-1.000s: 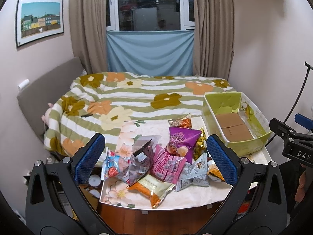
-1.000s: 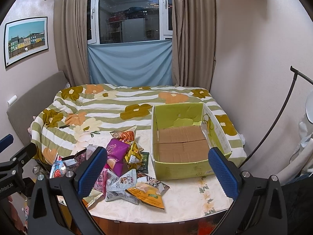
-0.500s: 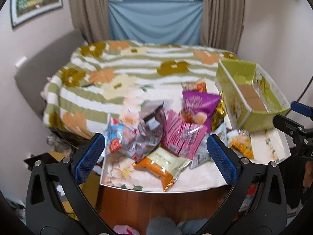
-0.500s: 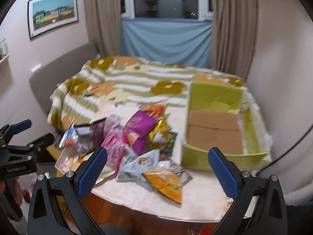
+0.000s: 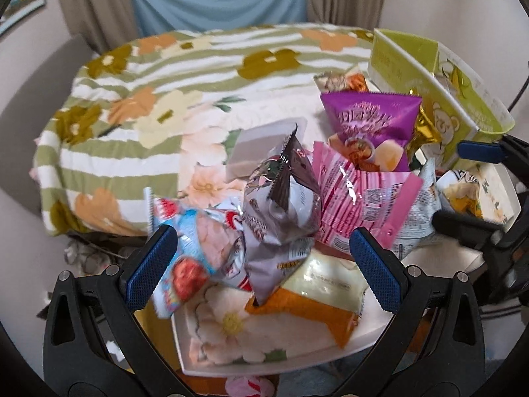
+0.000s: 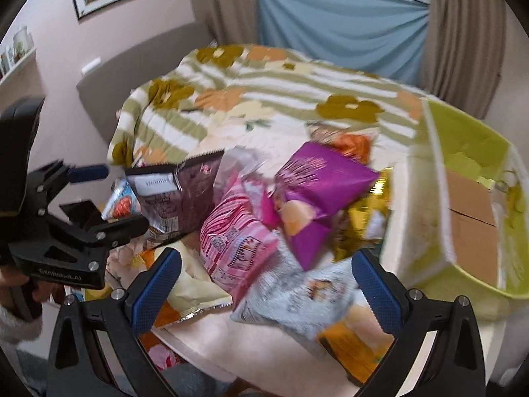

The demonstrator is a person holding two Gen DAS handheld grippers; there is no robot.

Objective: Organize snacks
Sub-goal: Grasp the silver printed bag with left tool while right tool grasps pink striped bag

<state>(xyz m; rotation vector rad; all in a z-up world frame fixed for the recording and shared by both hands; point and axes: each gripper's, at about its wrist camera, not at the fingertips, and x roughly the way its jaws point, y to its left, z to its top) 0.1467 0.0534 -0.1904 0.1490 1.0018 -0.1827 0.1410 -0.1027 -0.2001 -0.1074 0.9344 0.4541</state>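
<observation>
1. Both hand-held grippers stand spread wide with nothing between their blue pads: the left hand-held gripper [image 5: 263, 266] hangs low over the near-left end of the snack heap, the right hand-held gripper [image 6: 266, 286] over its near-right end.
2. Snacks lie piled on the bench [image 5: 297, 347], overlapping so that most are partly covered; a grey-purple bag [image 5: 281, 205] stands tallest, leaning on a pink striped pack [image 5: 357, 198].
3. A purple bag [image 6: 317, 195] rests atop the heap, hiding most of a gold packet [image 6: 367, 218].
4. An orange-and-cream bag [image 5: 317, 294] lies at the near edge, its upper part tucked under the others.
5. The green box [image 6: 472, 205] sits just right of the pile, cut off by the frame; only cardboard shows inside.
6. Motion blur smears the printing, so no labels are legible.
7. A hand [image 6: 20, 284] grips the left tool, half hidden.
</observation>
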